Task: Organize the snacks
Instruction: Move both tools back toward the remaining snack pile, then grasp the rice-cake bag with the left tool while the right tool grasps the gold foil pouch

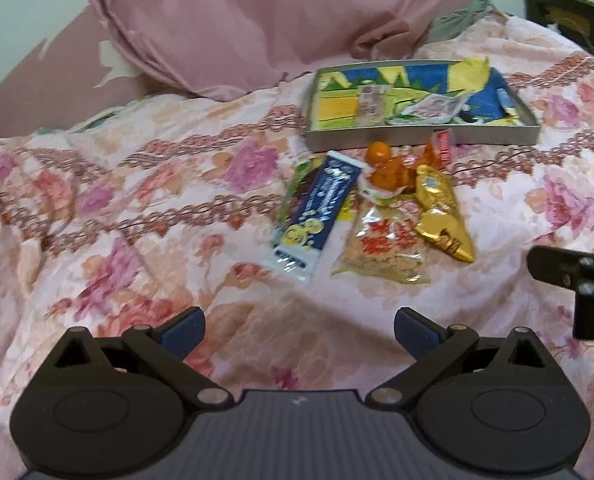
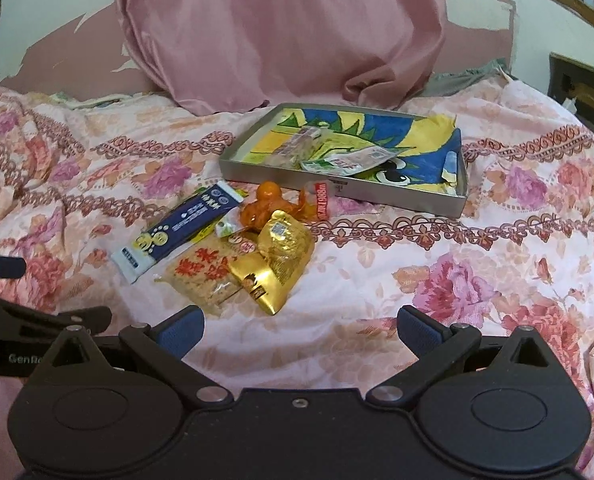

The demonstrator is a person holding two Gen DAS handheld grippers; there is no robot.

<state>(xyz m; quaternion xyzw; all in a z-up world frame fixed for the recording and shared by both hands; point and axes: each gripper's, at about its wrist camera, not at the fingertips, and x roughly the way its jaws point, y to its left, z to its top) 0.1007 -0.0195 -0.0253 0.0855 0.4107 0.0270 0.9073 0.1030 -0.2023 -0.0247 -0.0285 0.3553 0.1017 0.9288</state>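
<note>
Both pairs of fingers are spread wide and hold nothing: the left gripper and the right gripper hover low over the flowered quilt, side by side, short of the snacks.

Just beyond them lies the loose pile. Nearest are a clear rice-cracker bag with red lettering and a gold packet overlapping its right edge. To the left a navy stick pack lies slantwise, a green wrapper showing under it. Behind these sit orange wrapped sweets, and a small red-labelled piece lies just in front of the tray wall.

Farther back is the metal tray, lined with a blue and yellow cartoon sheet, with two flat packets already inside. A pink pillow leans against the wall behind it.

So the sorting looks part done, with most snacks still outside. The next pick is probably a near one, the gold packet or the cracker bag. It calls for a shallow pinch on a slippery, crinkly edge without dragging the overlapping neighbour, then a lift over the tray's wall.
</note>
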